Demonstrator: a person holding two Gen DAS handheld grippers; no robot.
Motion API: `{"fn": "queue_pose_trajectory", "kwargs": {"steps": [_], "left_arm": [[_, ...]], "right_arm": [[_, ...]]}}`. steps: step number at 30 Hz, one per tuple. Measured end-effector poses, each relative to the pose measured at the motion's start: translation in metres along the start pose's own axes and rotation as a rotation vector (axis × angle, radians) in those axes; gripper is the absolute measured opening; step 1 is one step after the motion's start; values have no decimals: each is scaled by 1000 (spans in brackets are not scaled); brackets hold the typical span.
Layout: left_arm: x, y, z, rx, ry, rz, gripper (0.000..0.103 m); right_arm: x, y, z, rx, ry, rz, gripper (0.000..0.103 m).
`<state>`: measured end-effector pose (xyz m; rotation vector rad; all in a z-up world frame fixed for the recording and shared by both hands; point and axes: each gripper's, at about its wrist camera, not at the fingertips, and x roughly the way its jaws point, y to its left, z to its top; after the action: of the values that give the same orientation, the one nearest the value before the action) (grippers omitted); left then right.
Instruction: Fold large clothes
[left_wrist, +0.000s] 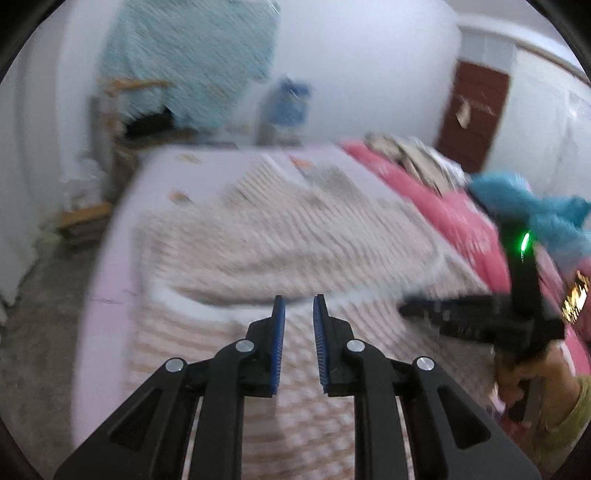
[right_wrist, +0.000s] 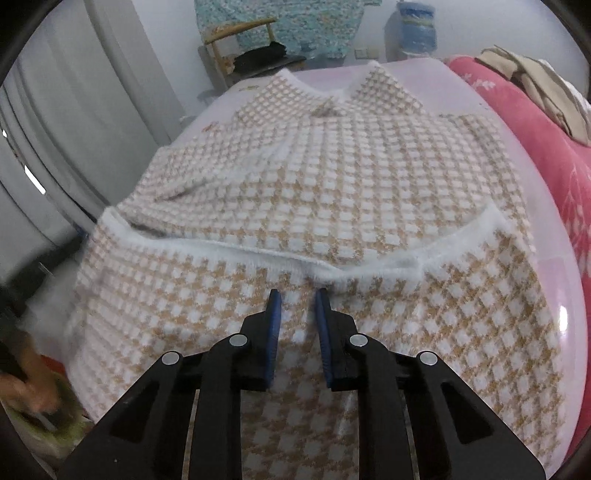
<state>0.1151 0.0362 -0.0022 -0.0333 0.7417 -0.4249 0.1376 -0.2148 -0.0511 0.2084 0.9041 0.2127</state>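
Note:
A fuzzy tan-and-white checked sweater (left_wrist: 295, 229) (right_wrist: 332, 177) lies spread on the lilac-sheeted bed (left_wrist: 107, 266) (right_wrist: 565, 280). A white fuzzy trim edge (right_wrist: 258, 253) runs across its middle, where one layer lies over another. My left gripper (left_wrist: 298, 299) hovers over the near part of the sweater; its blue pads stand a narrow gap apart with nothing between them. My right gripper (right_wrist: 295, 293) hangs just short of the white trim, also narrowly apart and empty. The left wrist view is blurred and shows the right gripper (left_wrist: 410, 312) at the right, held by a hand (left_wrist: 532, 380).
A pink blanket (left_wrist: 443, 206) (right_wrist: 546, 147) lines the bed's right side, with beige clothes (right_wrist: 535, 81) piled on it and a blue cloth (left_wrist: 535, 206) nearby. Beyond the bed stand a wooden chair (right_wrist: 236, 40), a water jug (right_wrist: 417, 29) and a brown door (left_wrist: 476, 110).

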Motion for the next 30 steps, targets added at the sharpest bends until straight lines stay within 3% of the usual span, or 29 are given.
{"fn": "queue_pose_trajectory", "kwargs": {"steps": [3, 6, 10, 14, 17, 20, 23, 27, 30], "left_arm": [[33, -2, -8, 6, 97, 25, 15], [42, 10, -14, -56, 120, -7, 15], [47, 20, -18, -113, 128, -28, 15], [51, 25, -18, -118, 123, -28, 15], [51, 23, -18, -93, 121, -14, 14], [52, 21, -17, -79, 126, -6, 14], [52, 21, -18, -80, 127, 0, 14], [52, 20, -17, -84, 122, 19, 13], [52, 18, -16, -79, 122, 34, 13]], "right_arm": [[-25, -11, 5, 20, -64, -37, 17], [-42, -30, 9, 55, -106, -138, 17], [-28, -67, 9, 137, -53, -264, 18], [-11, -77, 7, 170, -25, -251, 14], [-25, -67, 8, 170, -59, -245, 22], [-55, -41, 1, 113, -140, -158, 22], [-76, 0, -17, -29, -164, -59, 23], [-77, 41, -47, -188, -120, -11, 23], [-51, 44, -64, -179, -27, -27, 23]]}}
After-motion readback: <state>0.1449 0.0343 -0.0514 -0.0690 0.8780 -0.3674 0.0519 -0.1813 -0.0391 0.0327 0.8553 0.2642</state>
